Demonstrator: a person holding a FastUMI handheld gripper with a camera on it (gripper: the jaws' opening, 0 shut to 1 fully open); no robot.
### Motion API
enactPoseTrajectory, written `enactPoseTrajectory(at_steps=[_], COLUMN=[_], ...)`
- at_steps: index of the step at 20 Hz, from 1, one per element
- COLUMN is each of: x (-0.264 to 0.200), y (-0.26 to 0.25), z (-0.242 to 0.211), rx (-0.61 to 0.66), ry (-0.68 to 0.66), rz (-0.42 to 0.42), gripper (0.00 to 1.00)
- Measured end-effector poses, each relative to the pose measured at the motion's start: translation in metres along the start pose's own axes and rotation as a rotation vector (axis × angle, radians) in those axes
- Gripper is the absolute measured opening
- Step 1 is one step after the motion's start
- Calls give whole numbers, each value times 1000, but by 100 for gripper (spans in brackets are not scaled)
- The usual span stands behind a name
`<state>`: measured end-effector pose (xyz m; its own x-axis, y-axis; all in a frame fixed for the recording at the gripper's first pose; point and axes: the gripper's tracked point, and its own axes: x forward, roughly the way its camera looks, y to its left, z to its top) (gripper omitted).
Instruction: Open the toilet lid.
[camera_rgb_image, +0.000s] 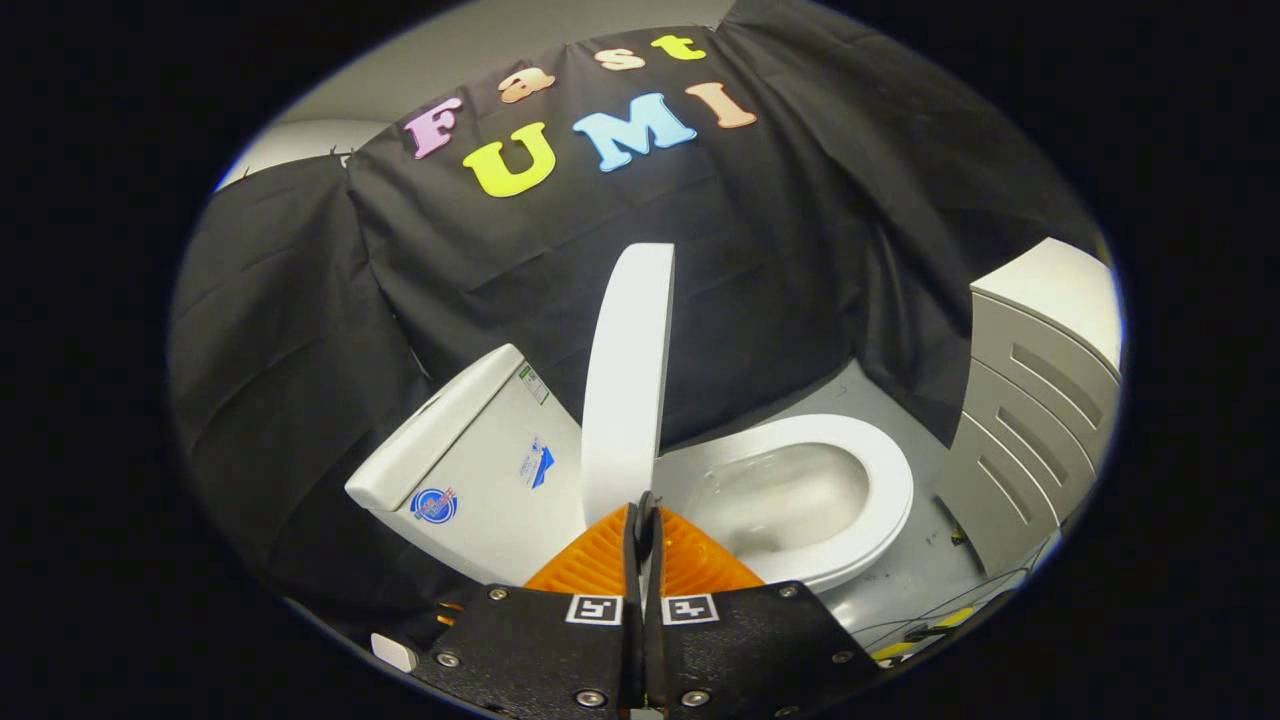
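The white toilet lid (628, 380) stands raised nearly upright, seen almost edge-on, between the tank (470, 470) and the seat ring (890, 490). The bowl (790, 495) lies uncovered beyond the fingers and to their right. My gripper (643, 512) is shut, its fingers pressed together with nothing between them. The fingertips sit right at the lid's lower near edge; I cannot tell whether they touch it.
A grey-white cabinet with slotted drawer fronts (1040, 410) stands to the right of the toilet. Cables (930, 628) lie on the grey floor (900, 580) in front of it. Black cloth hangs behind the toilet and along the left side.
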<state>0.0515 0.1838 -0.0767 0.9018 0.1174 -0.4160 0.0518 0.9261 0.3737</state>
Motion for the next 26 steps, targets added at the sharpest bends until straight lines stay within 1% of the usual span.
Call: enactPoseTrajectory(at_steps=[13,26], x=[5,14], y=[57,97], z=[0,-5], rx=[-81,-132], ry=[-23,-40], rz=[64,102], gripper=[0,0])
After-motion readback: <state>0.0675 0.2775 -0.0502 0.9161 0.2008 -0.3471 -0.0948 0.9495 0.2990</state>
